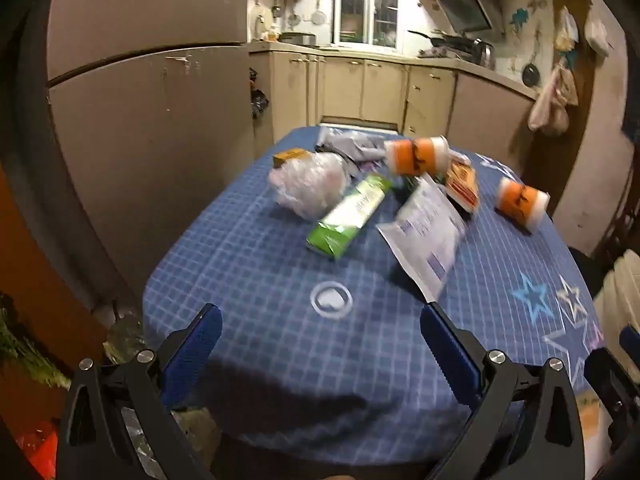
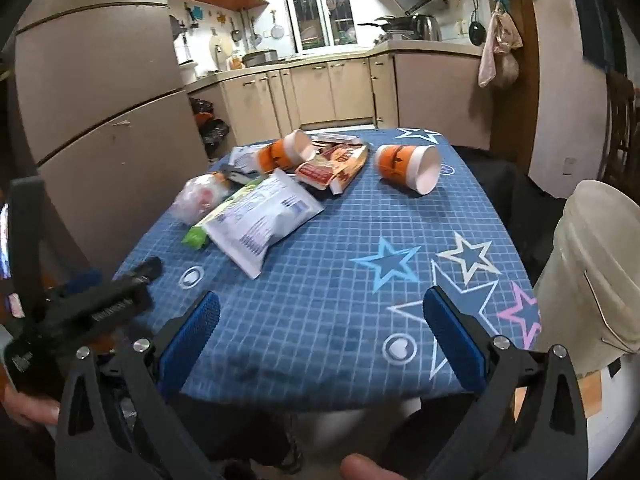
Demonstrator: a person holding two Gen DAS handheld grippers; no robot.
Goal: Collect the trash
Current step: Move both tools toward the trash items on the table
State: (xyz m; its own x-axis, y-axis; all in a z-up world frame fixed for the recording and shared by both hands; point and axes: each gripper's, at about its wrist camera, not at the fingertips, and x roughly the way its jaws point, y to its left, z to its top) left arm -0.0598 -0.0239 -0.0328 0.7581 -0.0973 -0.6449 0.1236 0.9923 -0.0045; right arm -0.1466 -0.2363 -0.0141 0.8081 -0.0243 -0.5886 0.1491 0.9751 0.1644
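Above the near edge of a blue checked worktop in a dim kitchen, two sets of blue-padded tongs hang tilted downward, both spread wide with nothing between them. Ahead of the left tongs, past a bare stretch of cloth, lies the trash: a green carton lying on its side, a white printed pouch just to its right, and a crumpled clear plastic bag to its left. Farther off, an orange and white cup lies tipped over among grey wrappers, with a red and yellow packet beside it; a second orange cup lies apart, to the far right. A small yellow box sits behind the clear bag.

From the right tongs, the same heap sits ahead and to the left, the white pouch nearest and overlapping the green carton. The second cup lies ahead on its side, its open mouth toward the tongs, well clear of the other items. Star prints cover the cloth directly in front of the right tongs. A pale bucket stands to their right, off the worktop's edge. The left tool's black body shows at the lower left of the right view, a hand gripping it. A fingertip shows at the bottom edge.
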